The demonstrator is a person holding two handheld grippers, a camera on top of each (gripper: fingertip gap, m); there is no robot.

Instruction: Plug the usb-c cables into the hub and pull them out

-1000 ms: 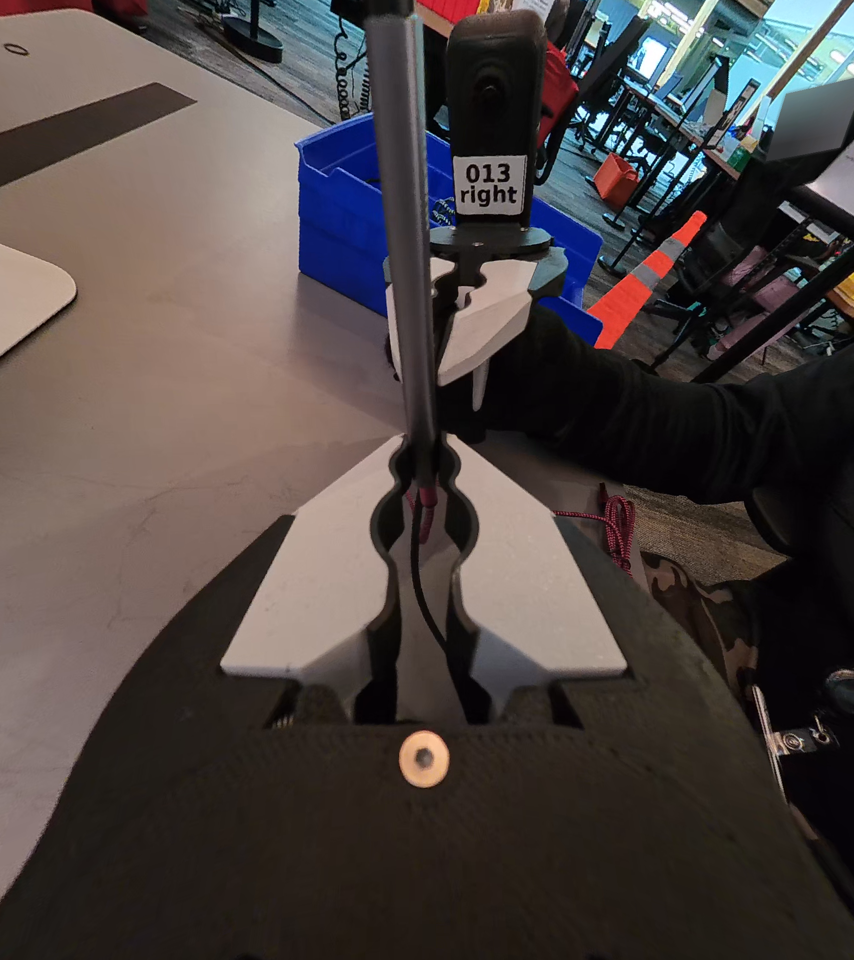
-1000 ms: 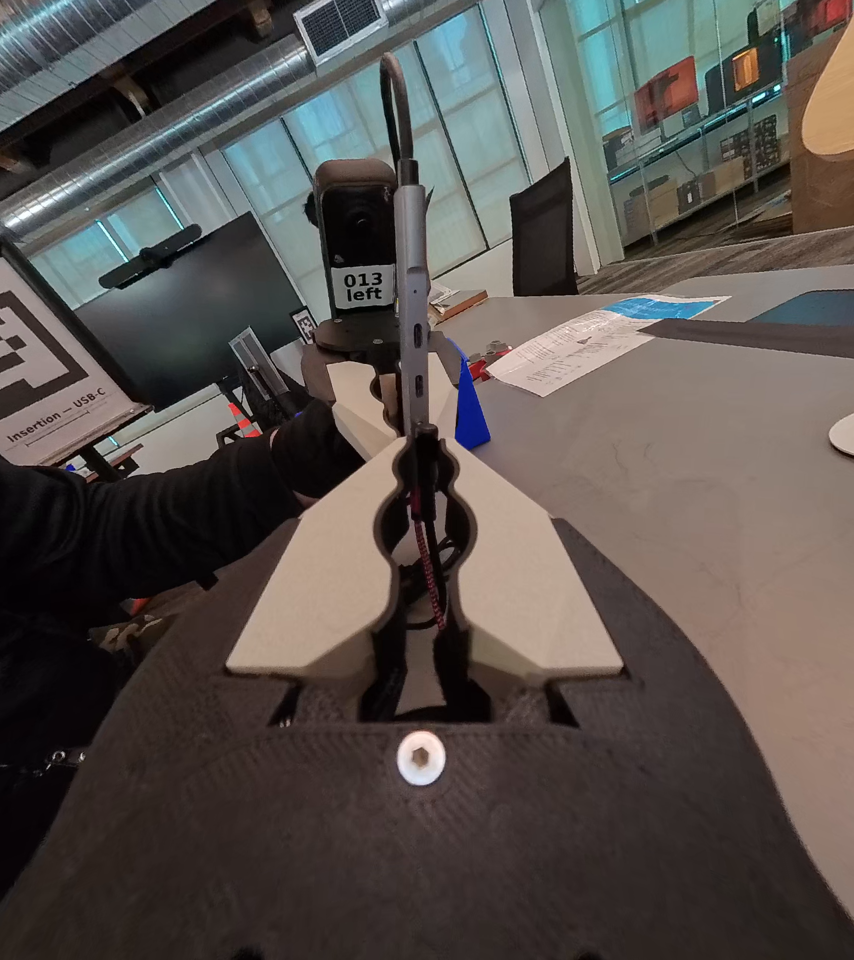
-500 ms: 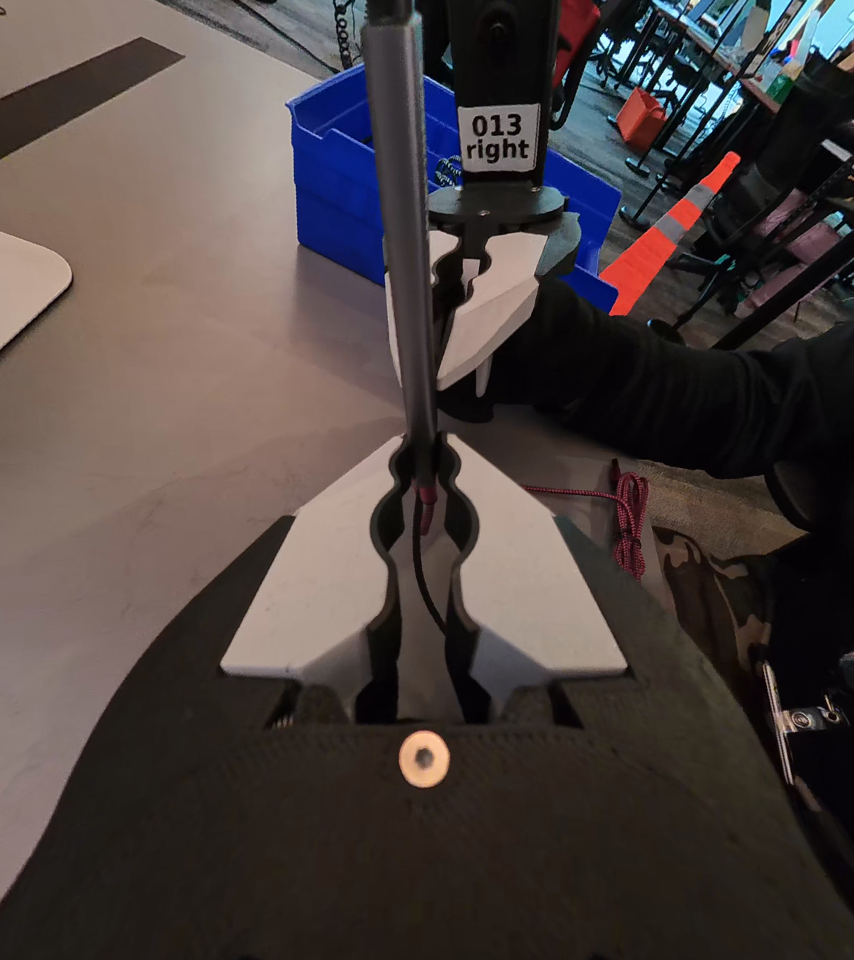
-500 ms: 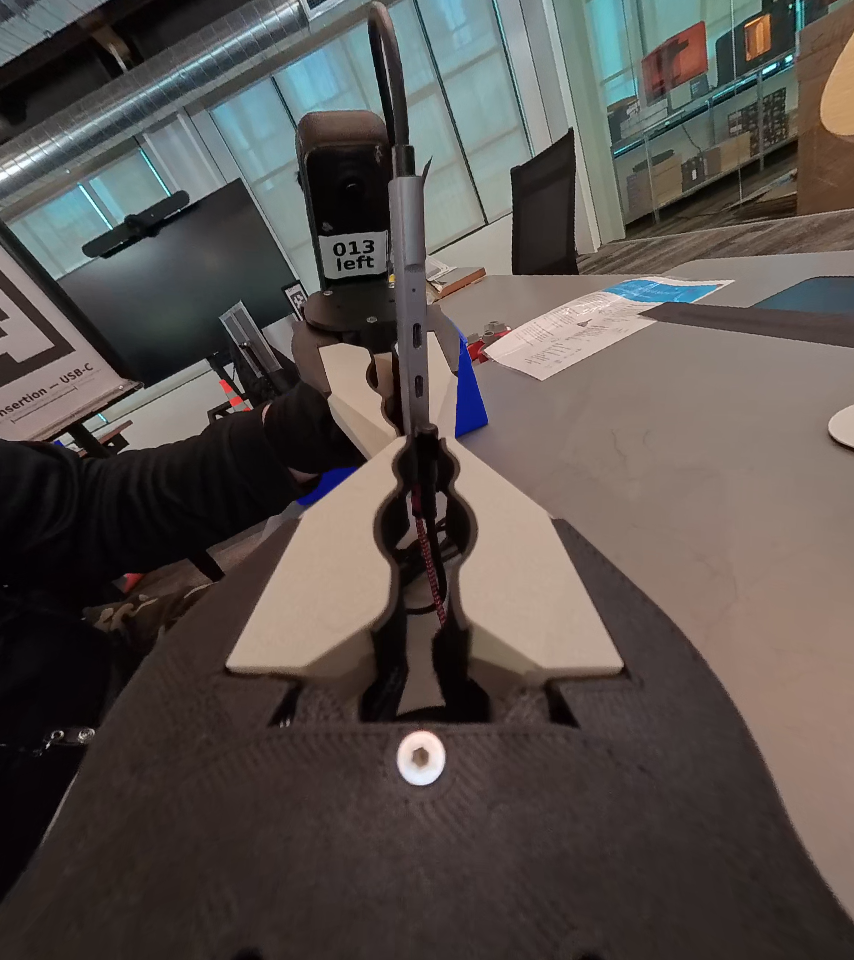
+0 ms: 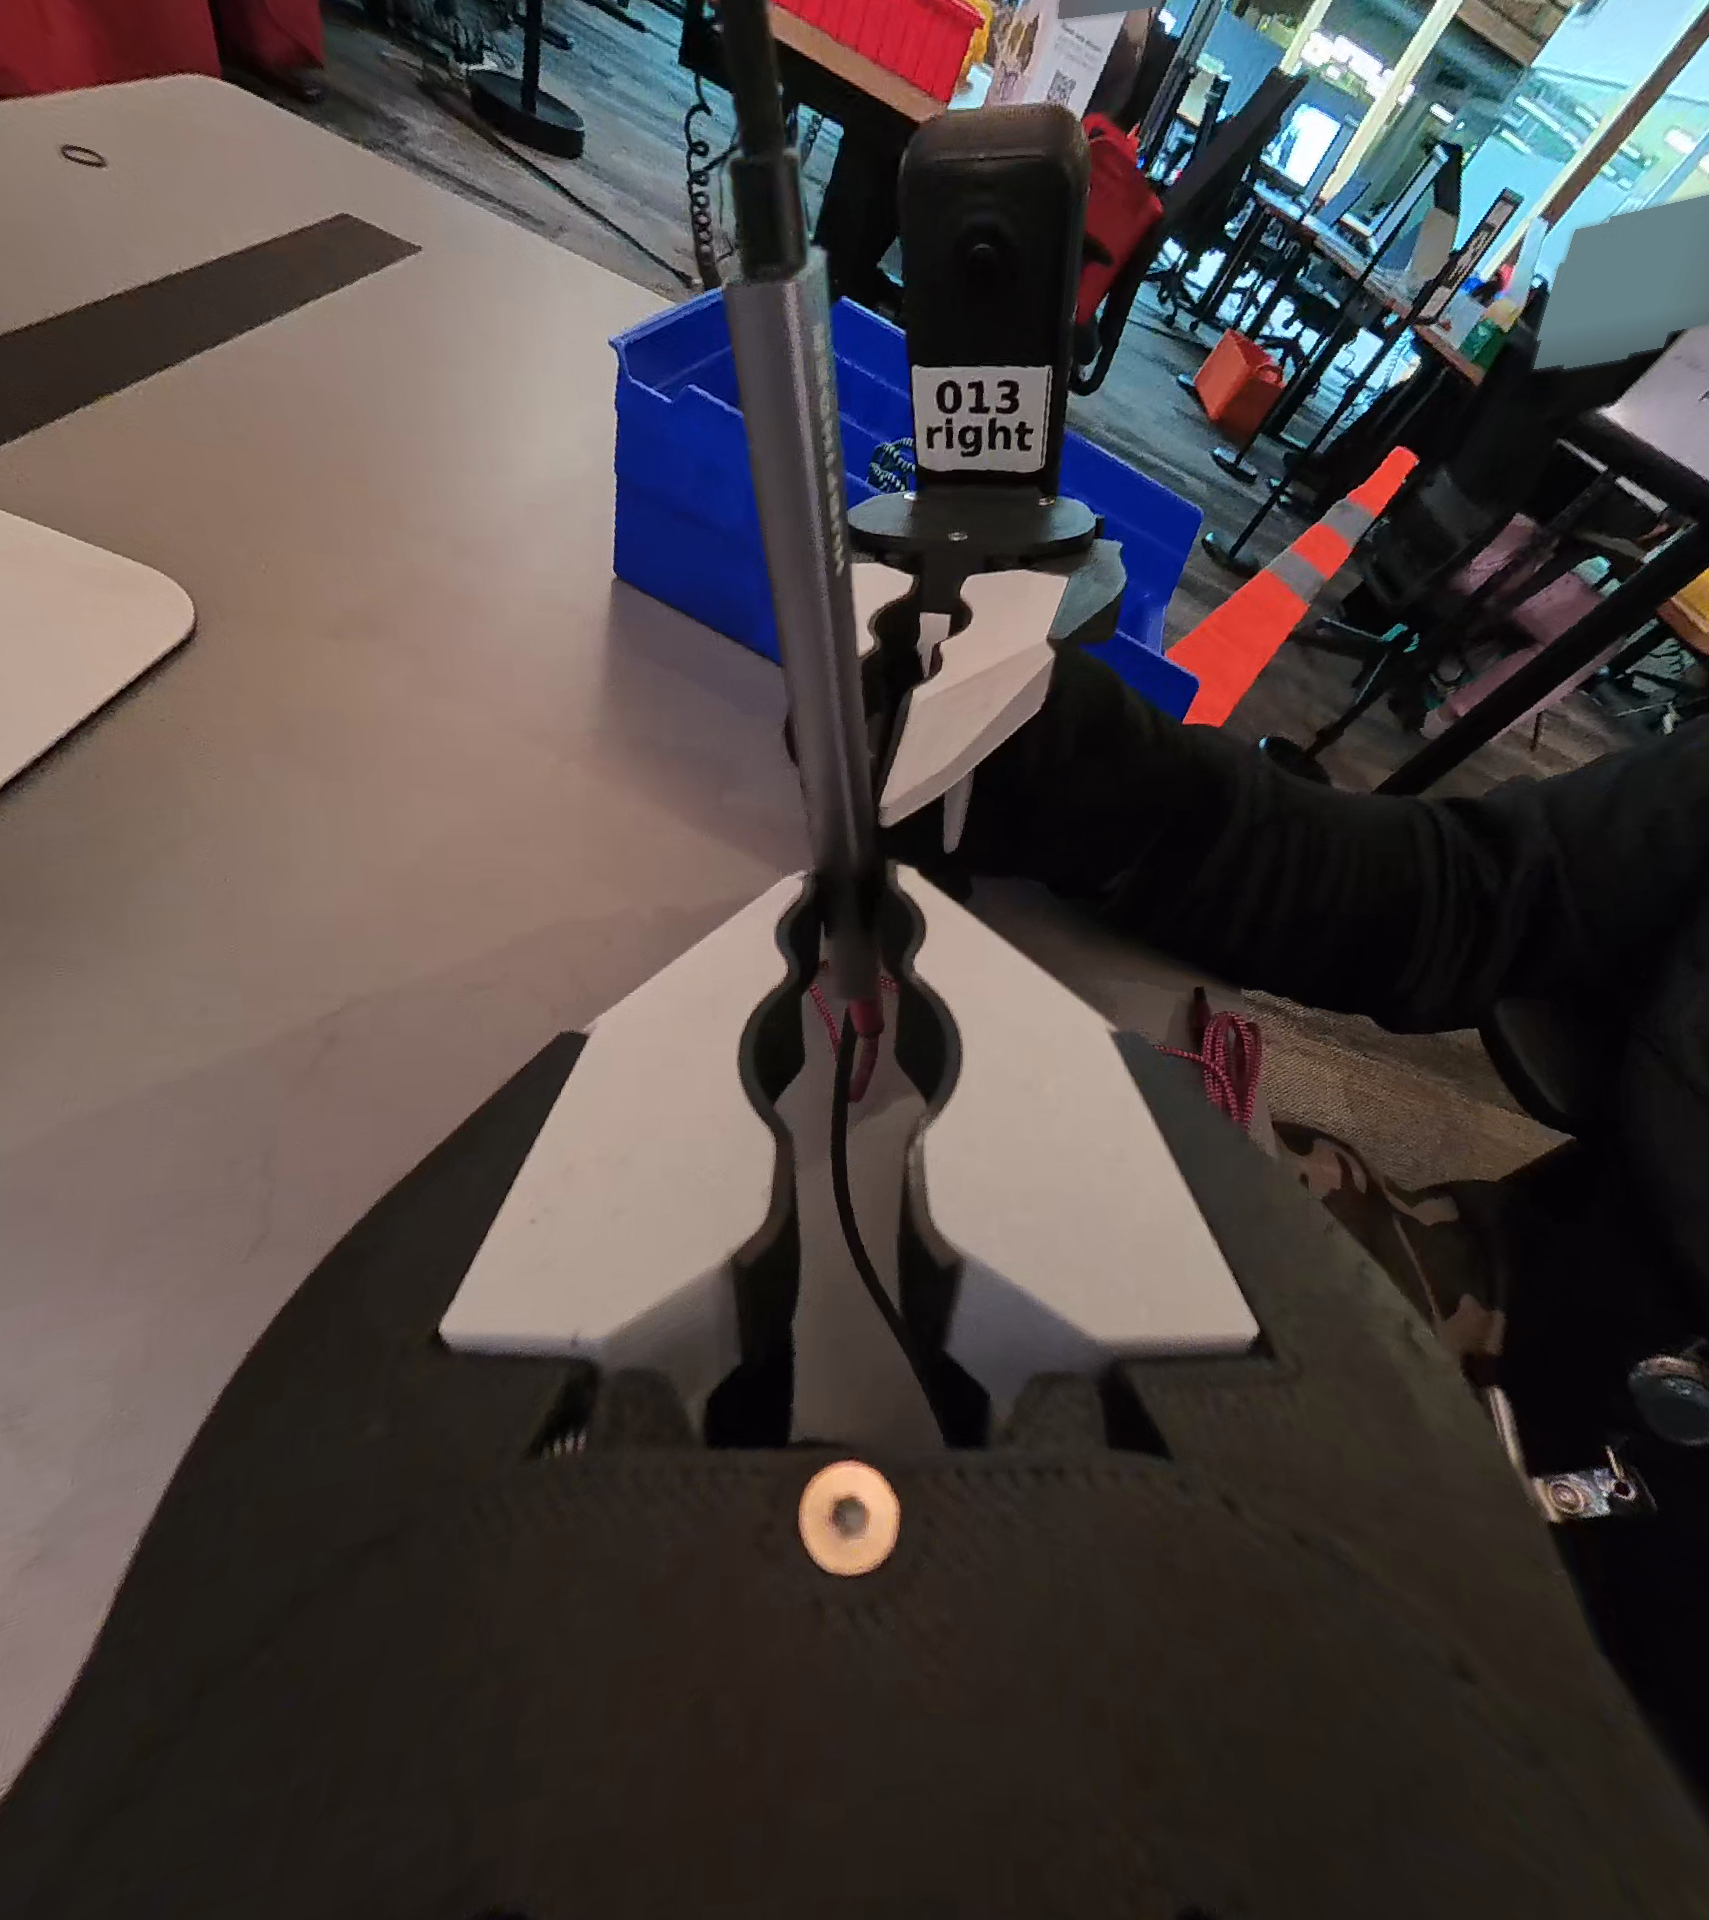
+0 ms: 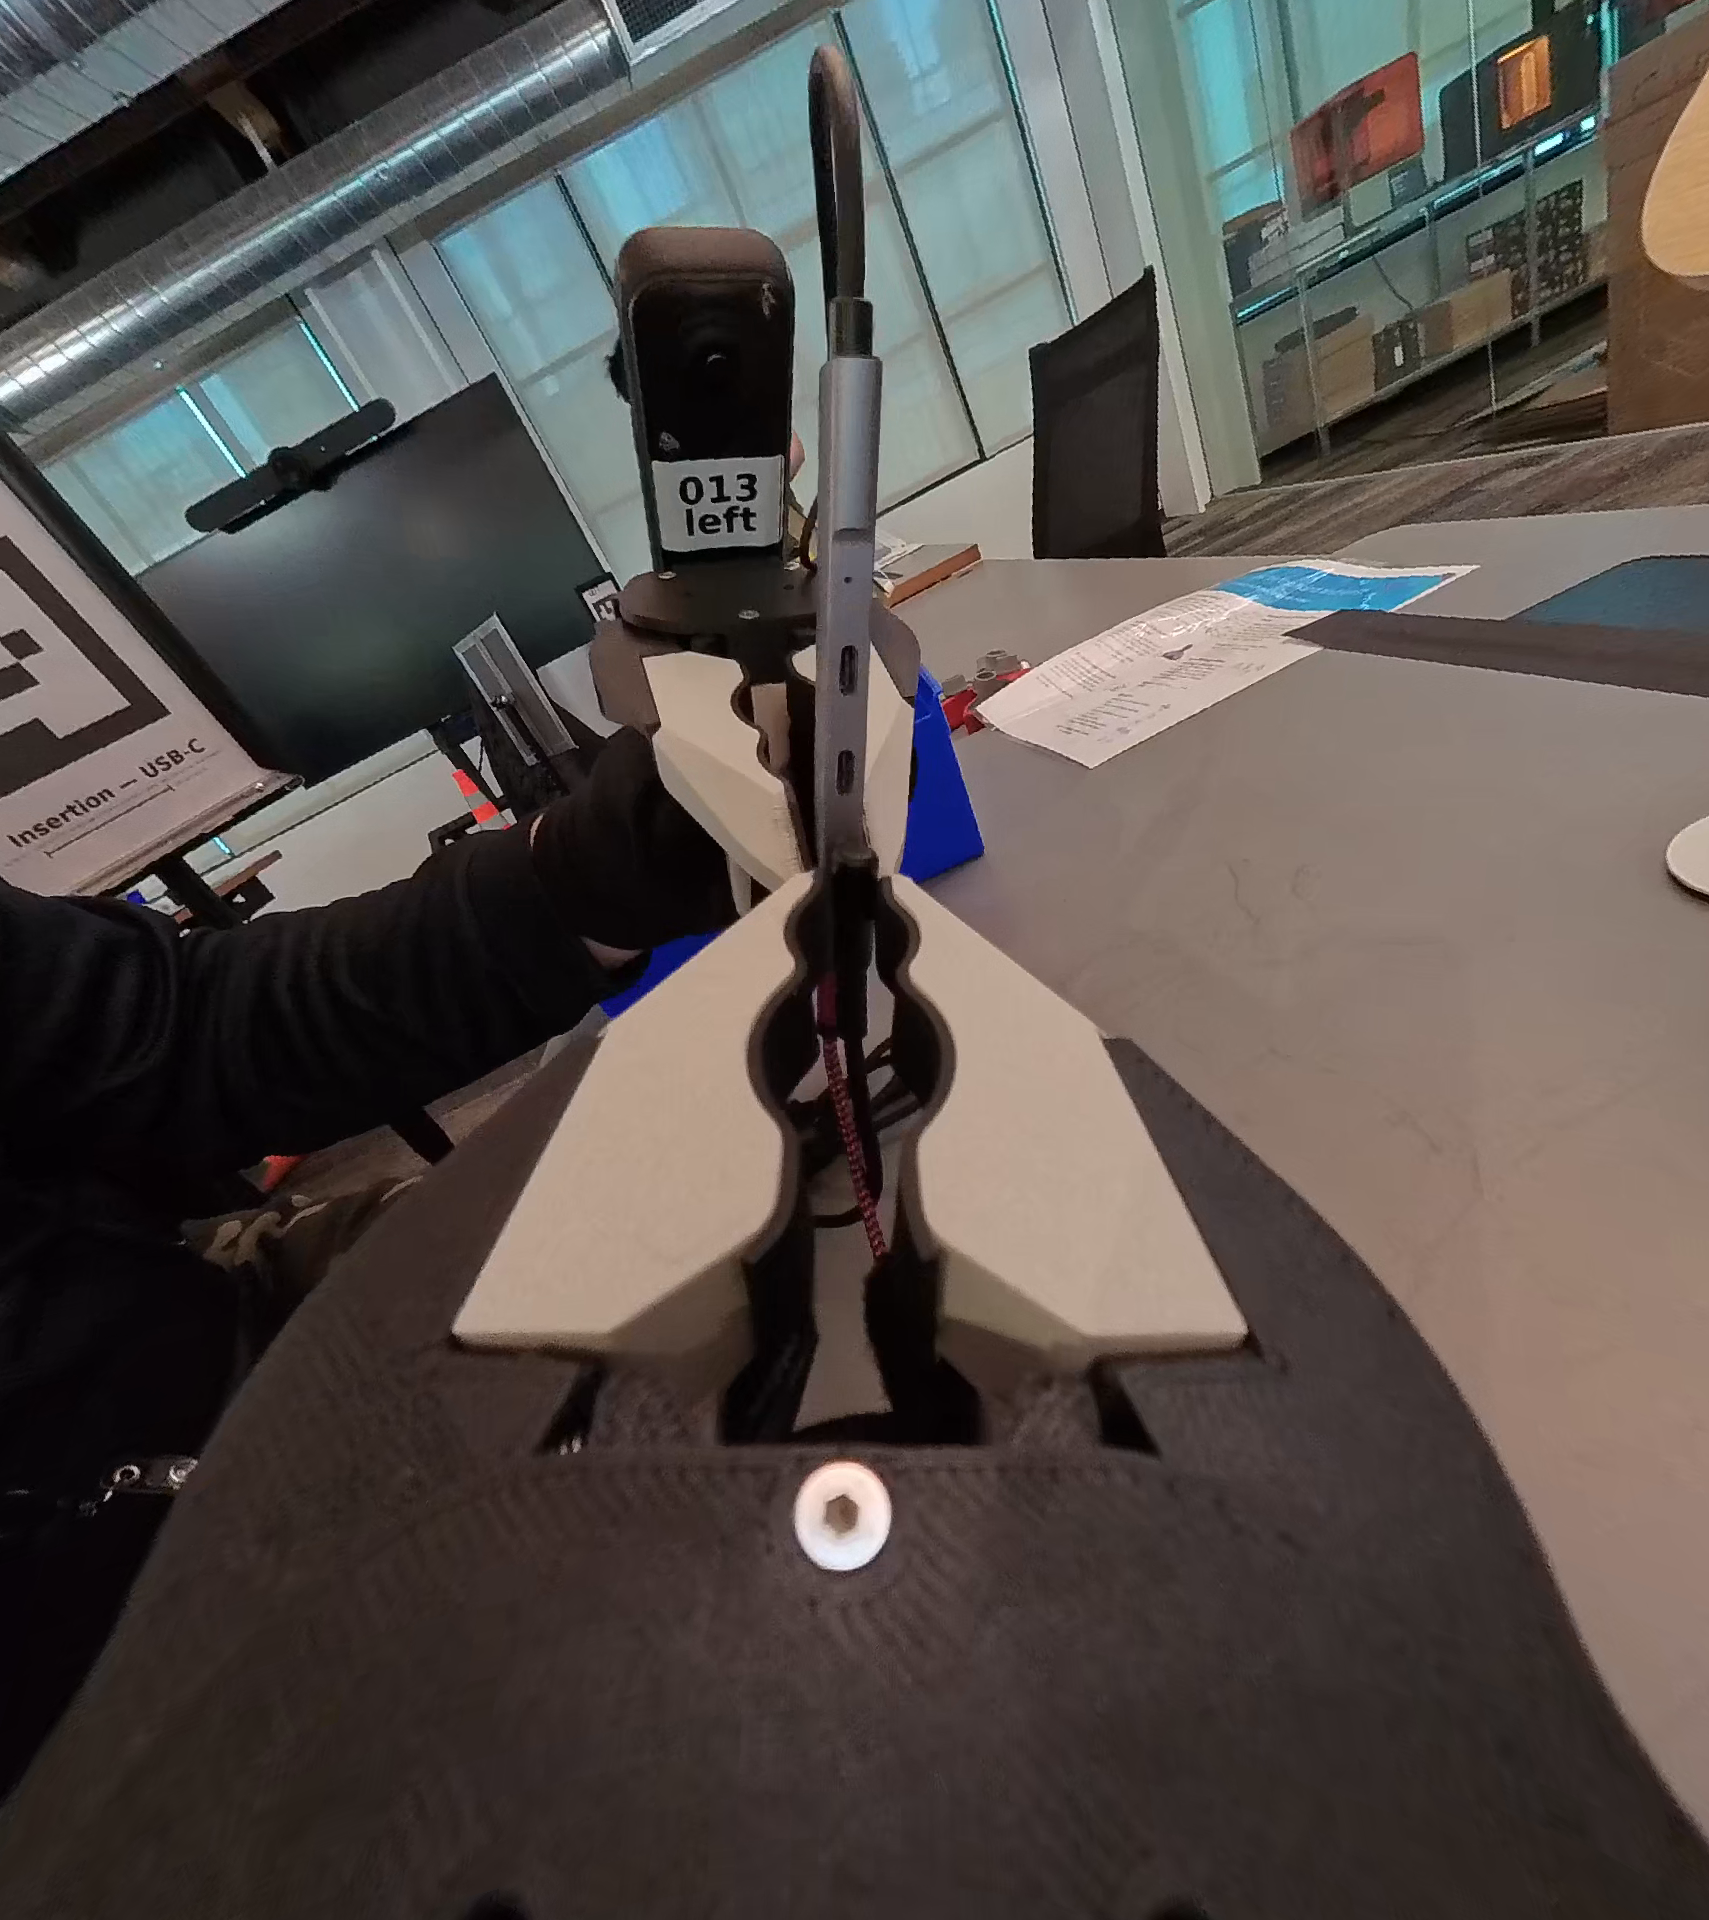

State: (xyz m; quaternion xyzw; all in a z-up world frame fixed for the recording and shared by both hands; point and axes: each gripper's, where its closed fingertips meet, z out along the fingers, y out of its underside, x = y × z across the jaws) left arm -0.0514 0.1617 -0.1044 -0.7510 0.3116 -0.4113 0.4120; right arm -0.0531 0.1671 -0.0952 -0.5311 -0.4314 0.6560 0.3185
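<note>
Grippers face each other above the grey table (image 5: pixel 258 727), each held by a black-sleeved arm (image 5: pixel 1349 914) reaching in from the person's side, and the slim grey hub (image 5: pixel 808 540) stands nearly upright between them.

Compared with half a second ago, I see the hub leaning a little more in the left wrist view, its top tipped to the left, and more of the dark lead at its upper end now shows. The blue bin (image 5: pixel 694 499) sits lower in that view and the orange cone (image 5: pixel 1276 603) stays behind it.

My left gripper (image 5: pixel 855 894) has its white fingers (image 5: pixel 642 1143) drawn nearly together, tips clamped on the lower end of the hub. A red braided usb-c cable (image 5: pixel 855 1039) and a thin black cable (image 5: pixel 855 1226) hang below the hub inside the gap.

My right gripper (image 6: pixel 850 883) is likewise nearly closed, its fingers (image 6: pixel 652 1164) pinching the black plug (image 6: pixel 852 914) right at the bottom edge of the hub; whether it is fully seated I cannot tell. Two free ports show on the hub's edge above it. More red cable (image 5: pixel 1224 1060) lies coiled at the table edge.
</note>
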